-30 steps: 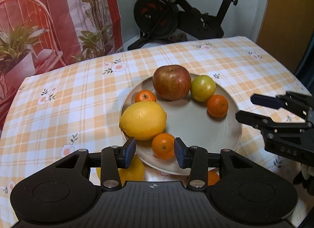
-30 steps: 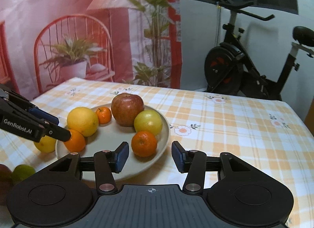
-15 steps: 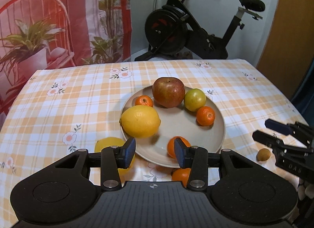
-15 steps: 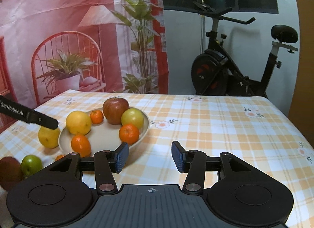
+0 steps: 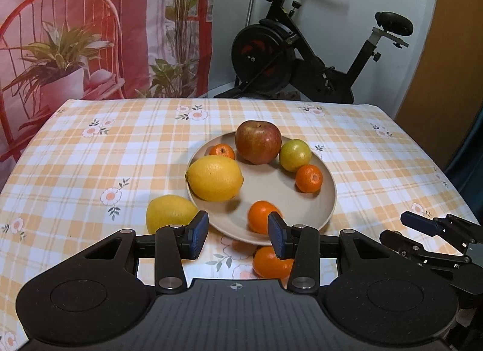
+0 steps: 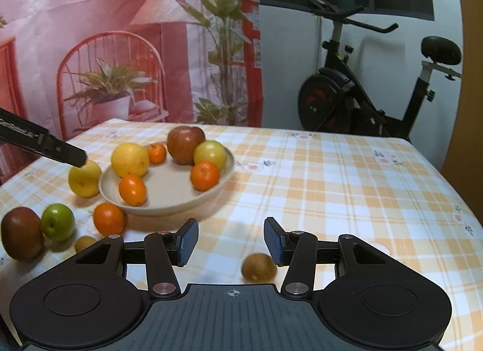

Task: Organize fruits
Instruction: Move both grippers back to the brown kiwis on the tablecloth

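Both the left gripper (image 5: 238, 236) and right gripper (image 6: 231, 240) have been pulled back from the plate (image 5: 327, 200), partly open and empty, so loose fruit can be picked next.

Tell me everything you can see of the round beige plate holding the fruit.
The round beige plate looks like matte ceramic, shallow with a raised rim, sitting flat on the orange checked tablecloth. It holds six fruits: a large yellow lemon, a red apple, a yellow-green apple and three small oranges. Its middle is bare. A second lemon lies on the cloth close beside its near-left rim. Neither gripper touches it.
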